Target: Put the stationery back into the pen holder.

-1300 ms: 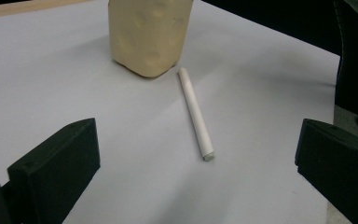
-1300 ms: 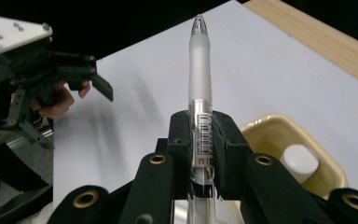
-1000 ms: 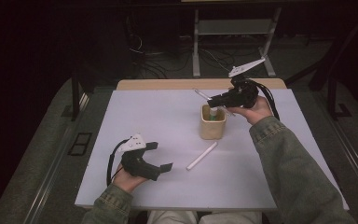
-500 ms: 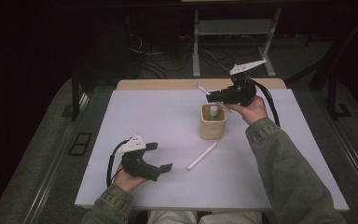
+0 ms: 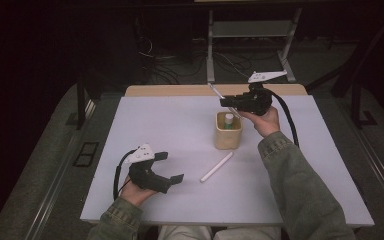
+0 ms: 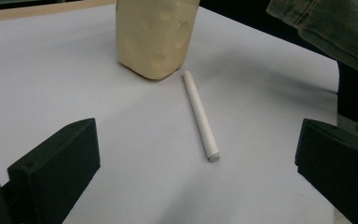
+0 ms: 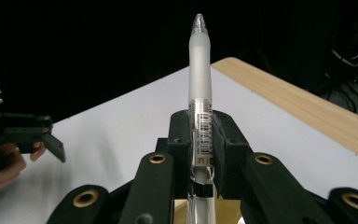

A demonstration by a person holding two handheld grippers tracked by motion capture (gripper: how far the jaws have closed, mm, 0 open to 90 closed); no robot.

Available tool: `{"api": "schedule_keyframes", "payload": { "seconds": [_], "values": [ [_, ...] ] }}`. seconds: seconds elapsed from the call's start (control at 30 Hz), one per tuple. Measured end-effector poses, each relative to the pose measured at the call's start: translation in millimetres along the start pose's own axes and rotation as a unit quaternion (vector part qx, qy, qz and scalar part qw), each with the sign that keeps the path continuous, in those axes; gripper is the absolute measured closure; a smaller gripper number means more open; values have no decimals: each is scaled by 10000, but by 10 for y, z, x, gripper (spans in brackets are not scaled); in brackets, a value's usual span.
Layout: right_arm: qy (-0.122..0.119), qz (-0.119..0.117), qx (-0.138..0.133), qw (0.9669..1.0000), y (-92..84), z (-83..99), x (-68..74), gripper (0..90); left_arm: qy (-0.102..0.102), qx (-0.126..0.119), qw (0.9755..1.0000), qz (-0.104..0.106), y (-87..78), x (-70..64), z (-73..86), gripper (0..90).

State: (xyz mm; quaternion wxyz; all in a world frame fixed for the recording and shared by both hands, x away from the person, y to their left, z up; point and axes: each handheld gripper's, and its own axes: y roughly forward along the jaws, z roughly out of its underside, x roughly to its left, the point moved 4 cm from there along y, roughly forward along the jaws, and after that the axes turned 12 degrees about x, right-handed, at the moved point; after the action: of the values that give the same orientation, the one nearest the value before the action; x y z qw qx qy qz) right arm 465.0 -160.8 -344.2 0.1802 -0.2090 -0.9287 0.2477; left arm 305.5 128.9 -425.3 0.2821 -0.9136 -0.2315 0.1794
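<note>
My right gripper (image 5: 226, 103) hovers just above the beige cup (image 5: 228, 135) and is shut on a frosted pen (image 5: 217, 93). The pen (image 7: 200, 79) runs slanted through my right gripper (image 7: 200, 140), tip up and away, lower end over the cup's mouth. A white item with a green top (image 5: 228, 118) stands in the cup. A white stick (image 5: 217, 167) lies on the table in front of the cup. My left gripper (image 5: 171, 167) rests near the front edge, open, its fingers (image 6: 60, 158) wide on either side of the stick (image 6: 200, 114) and short of it.
The white table top (image 5: 155, 120) has a wooden strip (image 5: 180, 90) along its far edge. Beyond it are a metal stand (image 5: 250, 30) and cables on a dark floor. A green sleeve (image 5: 300, 185) crosses the right half of the table.
My right hand has sunk slightly over the cup with the pen still in the jaws. The white item in the cup now shows. The left hand has kept still.
</note>
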Motion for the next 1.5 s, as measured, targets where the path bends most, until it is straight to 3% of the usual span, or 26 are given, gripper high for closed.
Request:
{"api": "schedule_keyframes", "payload": {
  "seconds": [0.37,0.6,1.07,1.3,1.5],
  "values": [
    [40,-59,-301,9995,166,108,-44,780,2,-39,10000,-6,-16,13,9,0],
    [118,-137,-240,9995,241,214,-76,781,50,-46,10000,-5,-25,-1,9,0],
    [183,-5,-99,9998,299,386,-105,776,57,27,10000,7,2,0,28,0],
    [263,176,134,9994,286,428,-59,604,49,55,10000,14,14,-7,36,0],
    [341,305,319,9984,176,440,-20,481,47,46,10000,6,11,-4,36,0]
  ]
}}
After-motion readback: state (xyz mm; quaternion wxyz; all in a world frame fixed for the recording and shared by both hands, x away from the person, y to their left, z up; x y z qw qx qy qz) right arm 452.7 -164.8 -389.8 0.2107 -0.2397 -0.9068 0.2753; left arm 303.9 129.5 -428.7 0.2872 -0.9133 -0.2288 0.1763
